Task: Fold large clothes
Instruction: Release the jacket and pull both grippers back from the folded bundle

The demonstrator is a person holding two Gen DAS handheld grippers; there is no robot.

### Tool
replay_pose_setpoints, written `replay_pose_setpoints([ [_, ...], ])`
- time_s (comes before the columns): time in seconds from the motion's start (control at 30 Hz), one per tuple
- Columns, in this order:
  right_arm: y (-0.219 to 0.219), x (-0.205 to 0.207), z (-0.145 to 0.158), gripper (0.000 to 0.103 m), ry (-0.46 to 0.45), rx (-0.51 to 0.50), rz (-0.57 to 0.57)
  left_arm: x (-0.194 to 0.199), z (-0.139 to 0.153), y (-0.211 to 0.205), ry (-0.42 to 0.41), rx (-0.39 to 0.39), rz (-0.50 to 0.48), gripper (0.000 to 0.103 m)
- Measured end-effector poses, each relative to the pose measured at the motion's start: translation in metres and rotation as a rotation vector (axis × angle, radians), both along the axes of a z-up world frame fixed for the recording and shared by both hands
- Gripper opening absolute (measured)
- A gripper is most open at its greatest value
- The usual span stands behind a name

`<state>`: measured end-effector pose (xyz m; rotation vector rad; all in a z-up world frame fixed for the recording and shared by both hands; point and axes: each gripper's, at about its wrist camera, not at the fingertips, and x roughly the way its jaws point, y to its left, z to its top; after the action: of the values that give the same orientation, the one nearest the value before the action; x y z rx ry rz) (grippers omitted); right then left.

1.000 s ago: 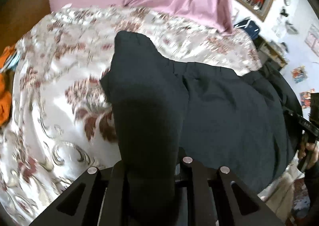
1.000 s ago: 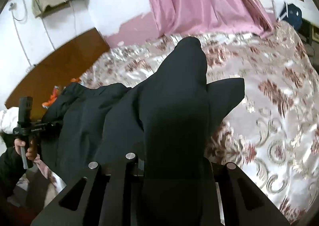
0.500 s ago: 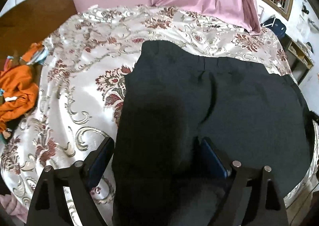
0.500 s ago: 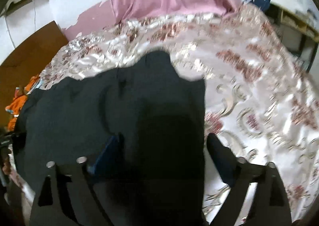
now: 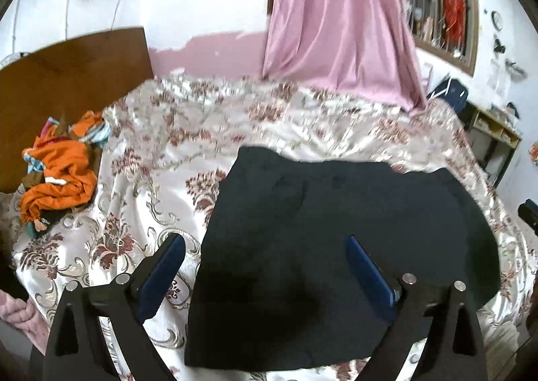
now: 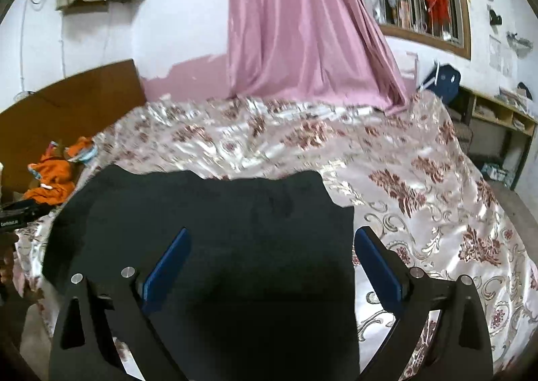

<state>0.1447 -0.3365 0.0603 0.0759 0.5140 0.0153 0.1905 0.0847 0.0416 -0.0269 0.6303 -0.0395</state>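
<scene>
A large black garment [image 5: 336, 239] lies flat, folded over, on the floral bedspread [image 5: 168, 152]. It also shows in the right wrist view [image 6: 218, 229]. My left gripper [image 5: 265, 260] is open and empty above the garment's left part, its blue pads wide apart. My right gripper [image 6: 272, 253] is open and empty above the garment's right part. The other gripper's black body shows at the left edge of the right wrist view [image 6: 16, 213].
An orange clothes pile [image 5: 57, 172] lies at the bed's left by the wooden headboard [image 5: 67, 78]. A pink curtain [image 5: 336, 28] hangs behind the bed. A wooden shelf unit [image 5: 494, 142] stands at the right.
Both grippers opened and let go of the black garment, which dropped flat on the bed. Both have since lifted back, so the wall and curtain show.
</scene>
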Motion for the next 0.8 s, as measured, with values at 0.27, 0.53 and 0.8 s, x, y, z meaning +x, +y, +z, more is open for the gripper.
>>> replay_pose_setpoints([
  [0.27,0.023,-0.058,0.018,0.096,-0.122,0.016,0.034,-0.065,0.017,-0.019,-0.132,-0.040,-0.030,0.103],
  [0.53,0.051,-0.107,0.020,0.097,-0.223,0.011,0.081,-0.105,0.013,-0.030,-0.170,-0.086,-0.007,0.103],
  [0.8,0.079,-0.135,0.008,0.098,-0.264,-0.019,0.089,-0.124,0.002,-0.036,-0.174,-0.084,-0.004,0.103],
])
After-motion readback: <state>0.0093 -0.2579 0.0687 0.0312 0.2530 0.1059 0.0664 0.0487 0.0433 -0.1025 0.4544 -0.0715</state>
